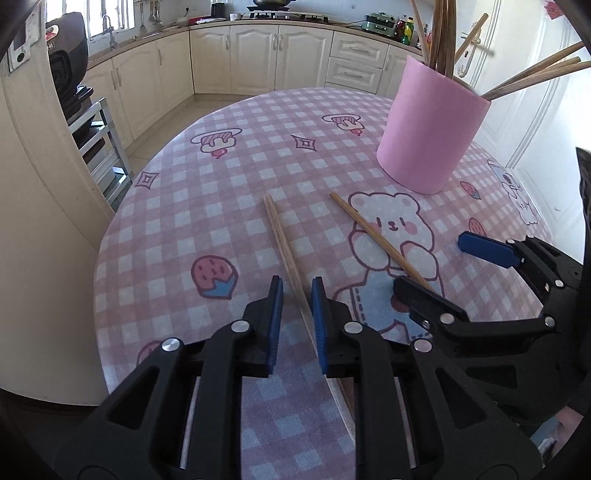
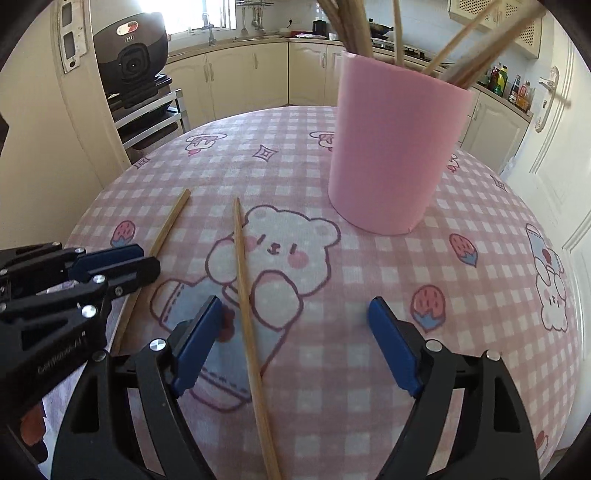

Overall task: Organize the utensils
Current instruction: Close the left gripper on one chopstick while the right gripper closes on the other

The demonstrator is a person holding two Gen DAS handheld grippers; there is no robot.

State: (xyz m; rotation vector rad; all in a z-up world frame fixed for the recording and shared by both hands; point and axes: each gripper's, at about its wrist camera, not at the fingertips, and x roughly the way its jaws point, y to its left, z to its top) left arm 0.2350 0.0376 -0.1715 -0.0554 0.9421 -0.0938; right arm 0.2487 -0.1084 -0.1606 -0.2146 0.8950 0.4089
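Straddling one chopstick [image 1: 291,266] with my left gripper [image 1: 297,291], I have the jaws set narrow, a pad on either side of the stick with a sliver of gap showing, so I judge it not yet pinched. My right gripper [image 2: 295,317] stands wide, its blue pads well apart, with the second chopstick [image 2: 245,295] running between them, nearer the left pad and touching neither. Both sticks lie flat on the checked tablecloth [image 1: 177,221], on the near side of the pink cup [image 1: 432,125], their far tips pointing roughly toward it; the one under my right gripper is the closer of the two to the cup. The cup stands upright past the bear print, and a good bundle of chopsticks [image 1: 439,33] already leans out of its mouth. By my reckoning most of the sorting is done: only these two strays are left that I can see. What remains is to close on each, lift it, and drop it into the cup with the others.
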